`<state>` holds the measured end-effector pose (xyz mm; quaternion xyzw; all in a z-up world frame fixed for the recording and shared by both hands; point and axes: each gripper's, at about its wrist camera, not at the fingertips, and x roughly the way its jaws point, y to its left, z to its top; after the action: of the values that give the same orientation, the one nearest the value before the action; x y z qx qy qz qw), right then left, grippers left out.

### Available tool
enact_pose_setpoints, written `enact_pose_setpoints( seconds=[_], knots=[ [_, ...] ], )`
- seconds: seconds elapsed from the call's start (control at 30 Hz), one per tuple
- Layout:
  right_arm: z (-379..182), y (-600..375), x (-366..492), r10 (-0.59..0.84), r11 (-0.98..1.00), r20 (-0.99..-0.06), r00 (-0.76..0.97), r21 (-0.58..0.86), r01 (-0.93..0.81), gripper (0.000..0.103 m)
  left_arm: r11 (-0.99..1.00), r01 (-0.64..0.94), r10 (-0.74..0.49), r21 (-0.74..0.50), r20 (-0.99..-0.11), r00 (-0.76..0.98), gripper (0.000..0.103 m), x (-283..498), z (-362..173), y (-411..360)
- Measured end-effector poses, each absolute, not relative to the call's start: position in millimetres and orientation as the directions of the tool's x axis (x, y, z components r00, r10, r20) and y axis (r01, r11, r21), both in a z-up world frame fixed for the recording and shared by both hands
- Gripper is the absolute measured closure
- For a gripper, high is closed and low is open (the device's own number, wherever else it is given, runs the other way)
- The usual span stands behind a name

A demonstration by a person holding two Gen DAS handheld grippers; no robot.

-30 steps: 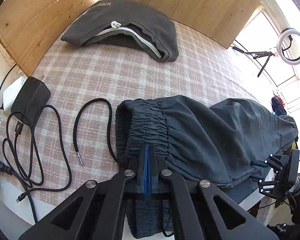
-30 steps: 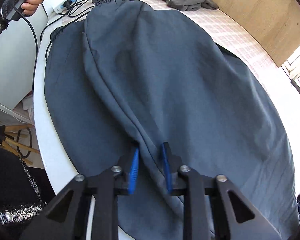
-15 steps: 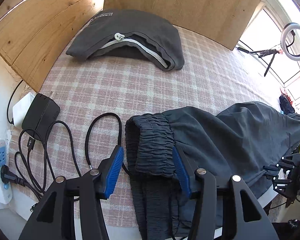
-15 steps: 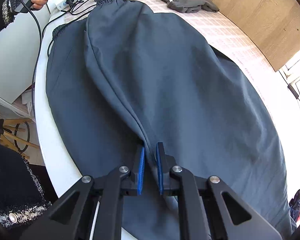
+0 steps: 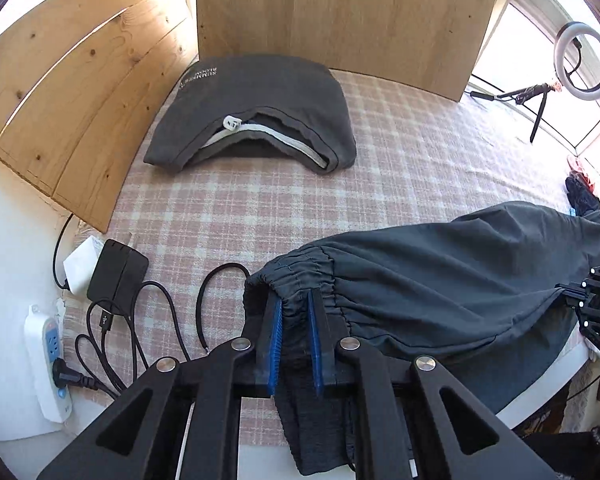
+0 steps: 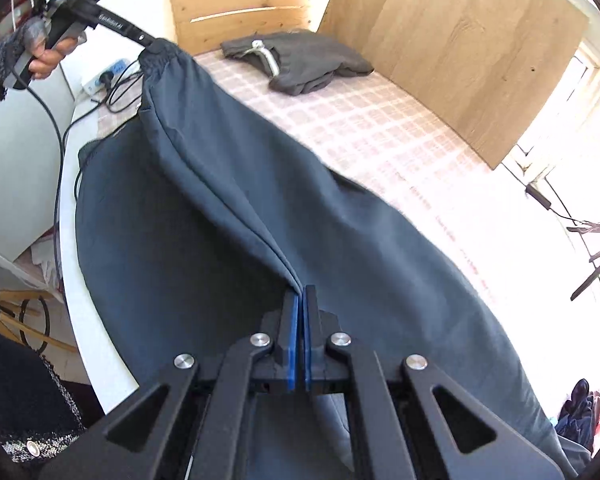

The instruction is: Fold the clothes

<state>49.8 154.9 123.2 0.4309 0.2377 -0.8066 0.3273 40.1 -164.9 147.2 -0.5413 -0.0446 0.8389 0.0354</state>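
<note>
Since half a second ago, both of my grippers have closed in on the dark slate-grey trousers [image 5: 440, 292] and lifted them: my left gripper [image 5: 294, 312], which was spread wide around the gathered elastic waistband [image 5: 300, 276], has narrowed onto it and raised it off the surface, and my right gripper [image 6: 300, 300] has pinched together on the fold it was straddling.

Far to the left of my left gripper a white power strip [image 5: 46, 364] lies with a black plug in it. Nearer, a black charger brick [image 5: 118, 276] sits against a white adapter [image 5: 80, 262], and their black cables [image 5: 156, 320] loop just beside my left finger. Between my blue pads [image 5: 275, 340] sits the waistband; the pads are a little apart with the bunched cloth held between them. Ahead of that gripper, well apart, a folded charcoal-grey garment with a pale zip [image 5: 256, 120] rests against the light wooden boards [image 5: 340, 16]. To the right the trouser cloth stretches out to my right gripper.

Seen from my right gripper, the trousers run from my left hand [image 6: 46, 56] at far left, down over the pink-and-cream checked bench cover [image 6: 380, 120], to my pads clamped tight on a raised ridge of cloth directly ahead. The lower layer drapes over the bench's white edge [image 6: 84, 312] to my left.
</note>
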Motion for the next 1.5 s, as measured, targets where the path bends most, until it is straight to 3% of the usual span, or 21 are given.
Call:
enact_pose_setpoints(
  seconds=[0.23,0.53,0.67,0.8,0.87,0.93,1.0,1.13,1.27,1.33,1.37,1.5],
  knots=[
    [163.3,184.2,93.0,-0.406,-0.621,-0.821,-0.402,-0.075,0.781,0.101,-0.987,-0.013,0.147,-0.157,-0.886,-0.440,0.092,96.2,171.7,-158.0],
    [85.3,190.0,142.1,-0.308,-0.510,-0.923,-0.231,-0.045,0.859,0.101,-0.973,0.087,0.184,-0.214,-0.946,-0.267,0.092,187.8,64.3,-141.5],
    [47.6,173.9,144.3,-0.234,-0.494,-0.952,-0.195,-0.056,0.867,0.101,-0.978,0.121,0.132,-0.167,-0.957,-0.257,0.087,184.2,43.0,-138.4],
    [44.0,175.2,154.4,-0.183,-0.478,-0.976,-0.117,-0.015,0.878,0.096,-0.983,0.121,0.101,-0.137,-0.958,-0.268,0.083,190.9,61.3,-138.7],
    [62.2,186.1,159.9,-0.229,-0.488,-0.970,-0.082,0.041,0.872,0.089,-0.982,0.139,0.083,-0.131,-0.949,-0.304,0.082,198.5,80.6,-147.0],
    [84.9,195.8,161.3,-0.300,-0.505,-0.952,-0.053,0.112,0.856,0.085,-0.973,0.156,0.104,-0.168,-0.930,-0.352,0.075,199.9,97.6,-159.3],
    [105.5,198.7,159.5,-0.362,-0.519,-0.931,-0.051,0.156,0.840,0.085,-0.970,0.166,0.112,-0.179,-0.931,-0.346,0.059,190.2,95.0,-167.0],
    [119.7,187.0,148.3,-0.372,-0.555,-0.920,-0.123,0.114,0.824,0.085,-0.969,0.157,0.136,-0.188,-0.946,-0.293,0.059,166.9,72.4,-168.8],
    [108.6,181.2,133.8,-0.370,-0.608,-0.921,-0.122,0.141,0.782,0.085,-0.963,0.179,0.141,-0.203,-0.942,-0.305,0.060,142.1,58.9,-169.1],
    [101.8,179.0,128.3,-0.352,-0.628,-0.927,-0.129,0.131,0.767,0.085,-0.959,0.171,0.161,-0.225,-0.933,-0.321,0.077,132.5,58.7,-168.8],
    [98.3,178.7,126.5,-0.343,-0.636,-0.930,-0.132,0.126,0.761,0.085,-0.963,0.159,0.157,-0.217,-0.933,-0.324,0.099,129.7,59.7,-166.9],
    [88.2,187.1,119.5,-0.348,-0.669,-0.929,-0.125,0.153,0.727,0.085,-0.978,0.098,0.145,-0.185,-0.937,-0.319,0.103,122.7,63.5,-158.6]
  ],
)
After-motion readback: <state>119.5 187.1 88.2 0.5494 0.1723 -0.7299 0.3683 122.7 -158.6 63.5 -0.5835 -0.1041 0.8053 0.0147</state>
